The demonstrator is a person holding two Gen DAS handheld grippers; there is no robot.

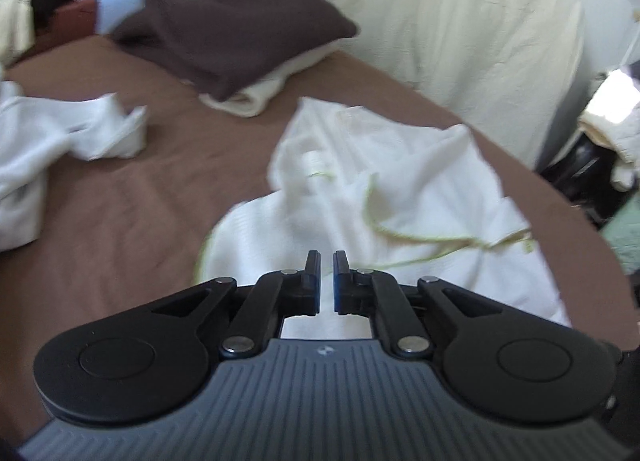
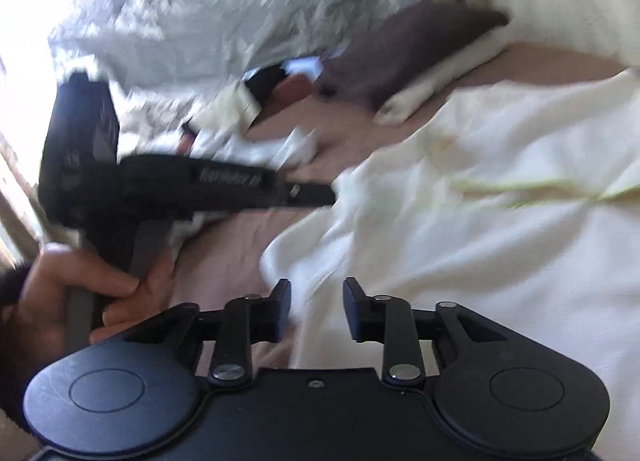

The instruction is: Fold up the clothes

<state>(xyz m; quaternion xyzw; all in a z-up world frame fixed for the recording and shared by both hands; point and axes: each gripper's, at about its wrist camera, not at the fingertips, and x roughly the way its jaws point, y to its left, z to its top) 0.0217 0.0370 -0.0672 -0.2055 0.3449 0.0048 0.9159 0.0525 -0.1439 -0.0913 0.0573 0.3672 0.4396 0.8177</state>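
White garment (image 1: 384, 197) fills both views; only the right shows the hand (image 2: 80, 293) gripping the nearly closed, empty left hand-held gripper (image 2: 332, 193).

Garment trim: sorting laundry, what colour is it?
Pale yellow-green trim on white; left wrist view.

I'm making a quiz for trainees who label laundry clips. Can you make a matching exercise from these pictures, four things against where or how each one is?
Things:
1. brown pillow
2. cream garment
3. white cloth
4. right gripper

Place or state:
A. crumpled at the left side of the bed
B. fingers apart, nothing between them
C. lying on a folded cream towel
D. spread out just ahead of both grippers, with a green trim

Pairs: 1-C, 2-D, 3-A, 4-B
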